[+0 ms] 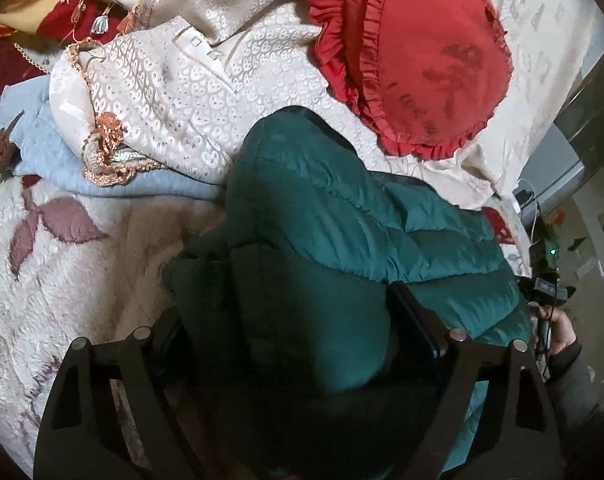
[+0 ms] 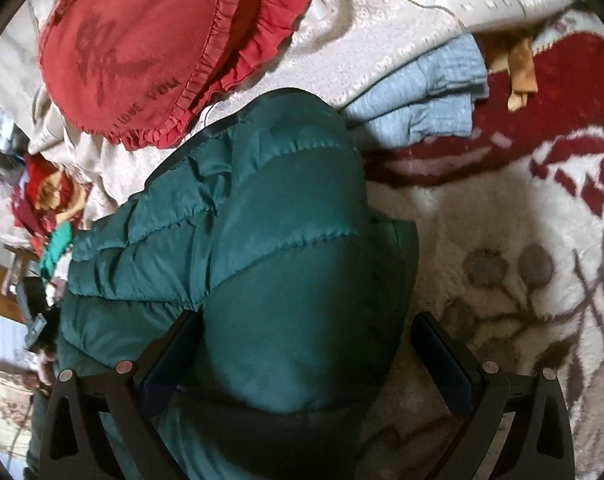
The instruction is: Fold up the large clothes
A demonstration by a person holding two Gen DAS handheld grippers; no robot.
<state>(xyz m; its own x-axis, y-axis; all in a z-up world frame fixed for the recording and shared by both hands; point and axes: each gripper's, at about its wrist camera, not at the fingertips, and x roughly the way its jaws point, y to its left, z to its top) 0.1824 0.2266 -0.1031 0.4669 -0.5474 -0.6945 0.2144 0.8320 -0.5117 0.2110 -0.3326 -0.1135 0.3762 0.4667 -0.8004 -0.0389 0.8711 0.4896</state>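
Left wrist view: the left gripper point(image 1: 297, 332) is straddling a bulging fold of the teal quilted puffer jacket point(image 1: 342, 216). Its fingers are standing wide; the right-hand finger point(image 1: 418, 320) is touching the cloth, while the other is half hidden behind the bulge, so whether it is truly pinching or just bracketing the fold I can't tell. The jacket is lying on the cream fleece blanket w/ mauve flower pattern point(image 1: 53, 248), its long axis running from the jaws up and away toward the red frilled round cushion point(image 1: 418, 60). A folded pale blue garment point(image 1: 45, 152) is sitting left of the jacket, partly under a cream patterned bedspread point(image 1: 173, 92). At the right edge the person's other hand point(image 1: 558, 328) is showing beside the jacket's far side.

Right wrist view: the right gripper point(image 2: 306, 360) is also spread wide around a thick teal roll; the roll is filling the gap and seems to be touching both fingers, but press vs. plain contact isn't readable. Jacket is stretching up-left toward the cushion, w/ the blue garment off to the upper right.

Judgement: both tools are sitting at the near end of the jacket, one each side, about equally close, so the coming fold prob. depends on carrying this near end along the long axis toward the cushion end.
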